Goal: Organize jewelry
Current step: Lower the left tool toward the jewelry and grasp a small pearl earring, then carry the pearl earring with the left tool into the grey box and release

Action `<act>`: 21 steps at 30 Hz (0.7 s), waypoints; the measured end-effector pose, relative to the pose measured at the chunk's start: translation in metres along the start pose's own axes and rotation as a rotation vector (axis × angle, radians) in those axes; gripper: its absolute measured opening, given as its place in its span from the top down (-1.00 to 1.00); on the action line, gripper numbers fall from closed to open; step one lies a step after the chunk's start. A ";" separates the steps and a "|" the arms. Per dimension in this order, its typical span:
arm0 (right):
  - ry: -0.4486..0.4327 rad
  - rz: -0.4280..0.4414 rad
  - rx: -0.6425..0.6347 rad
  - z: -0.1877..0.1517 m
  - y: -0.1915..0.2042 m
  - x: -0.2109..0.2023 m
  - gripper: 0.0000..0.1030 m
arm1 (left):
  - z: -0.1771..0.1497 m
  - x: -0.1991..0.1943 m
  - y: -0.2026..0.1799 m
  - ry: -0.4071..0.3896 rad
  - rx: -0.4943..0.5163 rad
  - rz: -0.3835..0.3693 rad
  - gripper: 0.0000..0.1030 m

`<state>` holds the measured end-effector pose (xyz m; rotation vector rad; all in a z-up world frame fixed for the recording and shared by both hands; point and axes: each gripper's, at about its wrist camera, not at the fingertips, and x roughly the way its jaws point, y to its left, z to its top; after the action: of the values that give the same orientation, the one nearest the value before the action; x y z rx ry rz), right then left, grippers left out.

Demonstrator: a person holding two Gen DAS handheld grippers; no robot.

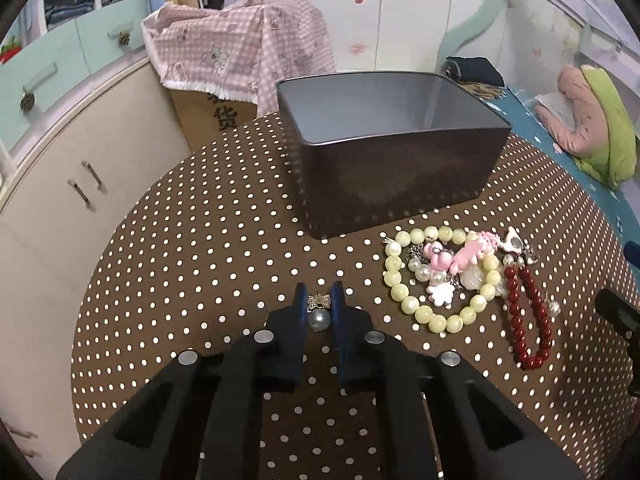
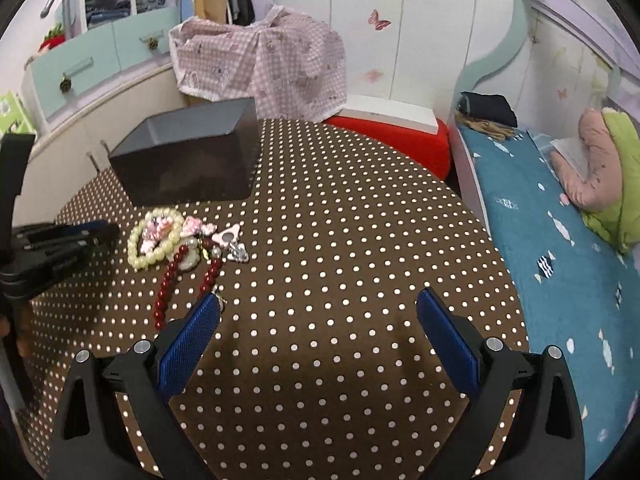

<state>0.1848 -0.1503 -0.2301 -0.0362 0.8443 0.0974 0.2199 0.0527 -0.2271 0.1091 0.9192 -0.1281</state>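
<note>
Pinched between the blue pads of the left gripper (image 1: 319,300): a pearl earring (image 1: 319,314) with a small silver bow, held just above a round table (image 1: 200,264) in a brown cloth with white dots. Fingers drawn close together, nearly parallel, the pearl wedged between them. Ahead on the table, an open dark box (image 1: 392,168), upright, with only bare grey inner walls showing. To the right of the left gripper and just in front of the box, a heap of jewelry: a pale yellow bead bracelet (image 1: 436,276) ringing pink charms (image 1: 460,256) and clear beads, with a dark red bead bracelet (image 1: 528,316) touching its right side. Over the near right part of the table, the right gripper (image 2: 318,312) spread wide and holding nothing, its left pad (image 2: 192,340) close beside the end of the red bracelet. Behind the table, a pink checked cloth (image 2: 260,64) draped over a carton; at right, a bed with a blue cover (image 2: 560,264).
</note>
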 end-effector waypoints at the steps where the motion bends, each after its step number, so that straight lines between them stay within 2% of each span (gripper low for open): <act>1: 0.006 0.001 -0.011 0.000 0.003 0.002 -0.85 | -0.003 -0.002 0.001 -0.004 -0.006 -0.009 0.80; 8: 0.050 0.019 -0.102 0.001 0.035 0.018 -0.83 | -0.020 -0.019 0.014 -0.016 -0.054 -0.079 0.80; 10: 0.070 0.024 -0.106 -0.001 0.038 0.023 -0.46 | -0.025 -0.025 0.018 -0.023 -0.063 -0.086 0.80; 11: 0.085 0.026 -0.106 -0.001 0.039 0.025 -0.12 | -0.026 -0.027 0.019 -0.026 -0.066 -0.095 0.80; 12: 0.092 0.027 -0.107 -0.002 0.040 0.026 -0.07 | -0.027 -0.029 0.020 -0.029 -0.072 -0.100 0.80; 19: 0.088 0.058 -0.111 -0.001 0.037 0.022 -0.01 | -0.029 -0.040 0.026 -0.047 -0.085 -0.140 0.80; 21: 0.096 0.089 -0.113 0.001 0.037 0.027 0.14 | -0.029 -0.042 0.026 -0.051 -0.086 -0.143 0.80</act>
<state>0.1998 -0.1114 -0.2493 -0.1104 0.9362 0.2290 0.1758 0.0850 -0.2100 -0.0397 0.8801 -0.2225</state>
